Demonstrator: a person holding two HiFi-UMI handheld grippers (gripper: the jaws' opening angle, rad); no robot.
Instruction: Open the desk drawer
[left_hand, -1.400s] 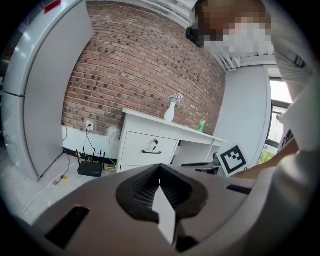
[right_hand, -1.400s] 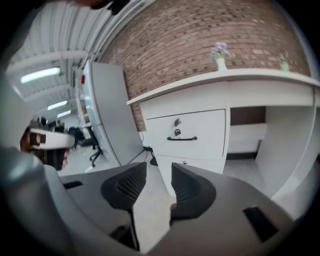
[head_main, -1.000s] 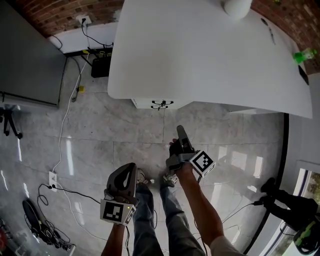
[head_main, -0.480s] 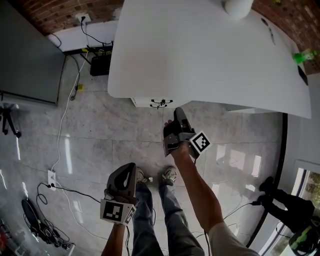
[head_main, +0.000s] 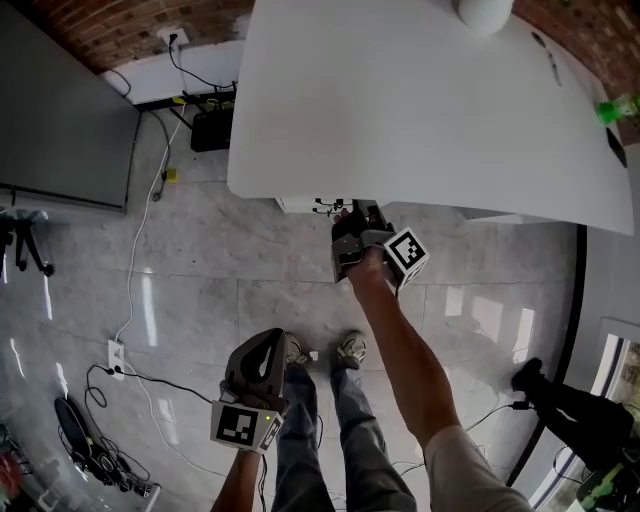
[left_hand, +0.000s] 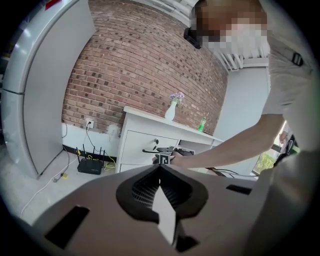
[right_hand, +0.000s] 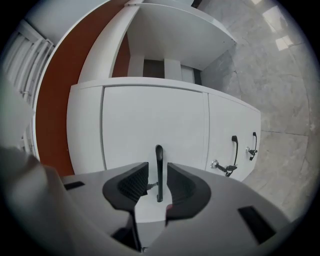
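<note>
The white desk (head_main: 420, 110) fills the top of the head view. My right gripper (head_main: 350, 212) reaches under its front edge to the drawer front (right_hand: 150, 120). In the right gripper view the drawer's black bar handle (right_hand: 159, 155) stands between the two dark pads (right_hand: 132, 185), with a gap on each side. That gripper (right_hand: 158, 167) is open and nothing presses on the handle. My left gripper (head_main: 264, 345) hangs low beside the person's legs, away from the desk. It is shut and holds nothing (left_hand: 160, 167).
A second drawer front to the right carries two black handles (right_hand: 234, 147) and a key in a lock (right_hand: 220, 167). A black router (head_main: 210, 130) and cables lie on the marble floor by the brick wall. A grey cabinet (head_main: 60, 110) stands at left. A vase (head_main: 483, 12) and a green bottle (head_main: 615, 108) sit on the desk.
My right gripper has moved up the head view from over the floor to the desk's front, rolling as it went. The handle is now between its jaws. The left gripper has kept still.
</note>
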